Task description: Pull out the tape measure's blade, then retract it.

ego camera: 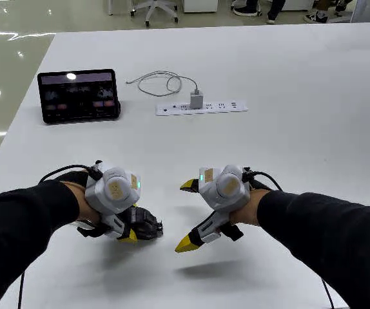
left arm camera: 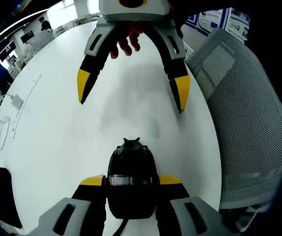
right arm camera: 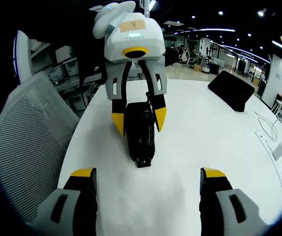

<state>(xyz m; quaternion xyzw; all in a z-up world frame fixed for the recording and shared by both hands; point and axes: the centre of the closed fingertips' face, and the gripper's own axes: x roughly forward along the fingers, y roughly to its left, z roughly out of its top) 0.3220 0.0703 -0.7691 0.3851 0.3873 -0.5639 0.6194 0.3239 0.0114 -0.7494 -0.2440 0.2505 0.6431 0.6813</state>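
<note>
my left gripper (ego camera: 133, 232) is clamped on the black tape measure (ego camera: 147, 224), down low at the white bench (ego camera: 288, 96). my right gripper (ego camera: 186, 215) faces it nearby, jaws spread wide (nothing in them).

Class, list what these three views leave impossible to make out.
Tape measure, head view: mostly hidden by the left gripper clamping it.
Its case markings, both gripper views: too dark to read.
Tablet screen, head view: too small and blurred to read.
</note>
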